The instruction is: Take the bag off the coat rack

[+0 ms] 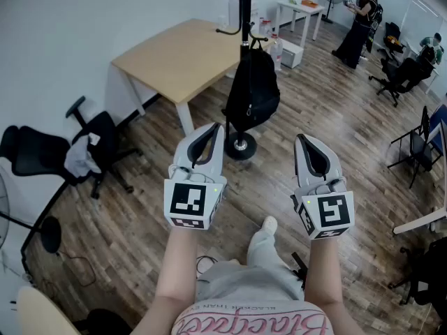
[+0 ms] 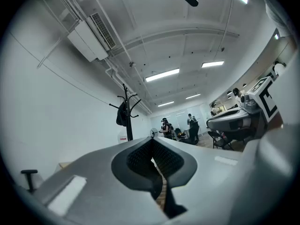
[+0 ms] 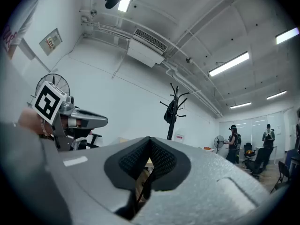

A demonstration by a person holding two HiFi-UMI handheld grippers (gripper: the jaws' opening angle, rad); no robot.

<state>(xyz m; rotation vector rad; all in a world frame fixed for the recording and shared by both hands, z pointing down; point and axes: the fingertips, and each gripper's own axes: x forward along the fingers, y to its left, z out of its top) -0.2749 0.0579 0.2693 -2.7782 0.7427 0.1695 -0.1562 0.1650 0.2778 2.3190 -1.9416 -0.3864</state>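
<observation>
Standing well short of the coat rack, with the left claw and the right claw held up side by side, tips aimed toward it. Clenched tight, both of them, with nothing between the pads: sensible at this range, with nothing yet within reach to grasp. Hanging from a hook high on the rack, close against the pole: the black backpack, body slumped down toward the round base, not lifted, not touched. Hung there presumably by a top loop or a strap, though too small here to tell which. Just behind the rack and to its left, a light wooden table. Farther left of the rack, a black office chair with a pale cloth draped over it. Far beyond the rack to its right, a person standing. Under the rack's base, wooden floor. Task judged as barely begun. Approach first, then loosening one claw, then catching the strap near the hook. Best lifted up and off rather than pulled outward, to avoid tipping the rack on its small base.
</observation>
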